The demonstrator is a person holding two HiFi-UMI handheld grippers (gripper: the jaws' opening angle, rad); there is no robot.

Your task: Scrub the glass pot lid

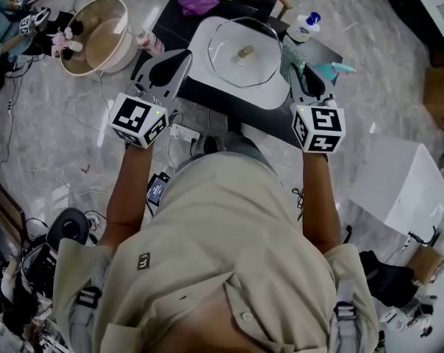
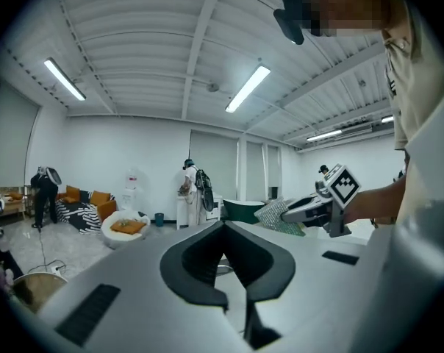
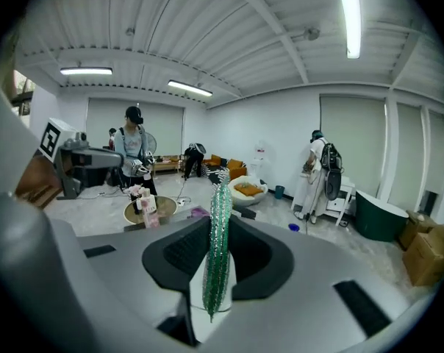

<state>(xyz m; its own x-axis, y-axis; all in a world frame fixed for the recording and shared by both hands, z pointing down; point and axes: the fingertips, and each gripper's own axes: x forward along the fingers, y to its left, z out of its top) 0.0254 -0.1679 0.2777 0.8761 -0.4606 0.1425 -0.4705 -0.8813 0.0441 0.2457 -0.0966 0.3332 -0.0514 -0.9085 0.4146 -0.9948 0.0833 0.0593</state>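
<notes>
**A:** Your right gripper [image 1: 301, 70] was clamped tight on the green glittery scrubbing sponge [image 1: 289, 56]. The sponge stood on edge between the jaws, just beside the right rim of the round glass pot lid [image 1: 244, 54].

**B:** And your left gripper [image 1: 179, 59] had its jaws together on nothing. It hovered at the left edge of the white mat [image 1: 201, 41], where the lid lay on the black table [image 1: 170, 22].

**A:** That was my worry for you. Nothing was steadying the lid, so I judged that a sideways scrub stroke could have sent it sliding across the mat, perhaps off the table's near edge.

**B:** You also held the sponge by a thin strip. Pressing hard might have folded it or pulled it out of the jaws, leaving hard fingertips on the glass.

**A:** And the white dish-soap bottle with the blue cap [image 1: 304, 26] stood just beyond your right gripper. A wide swing could have knocked it over.
</notes>
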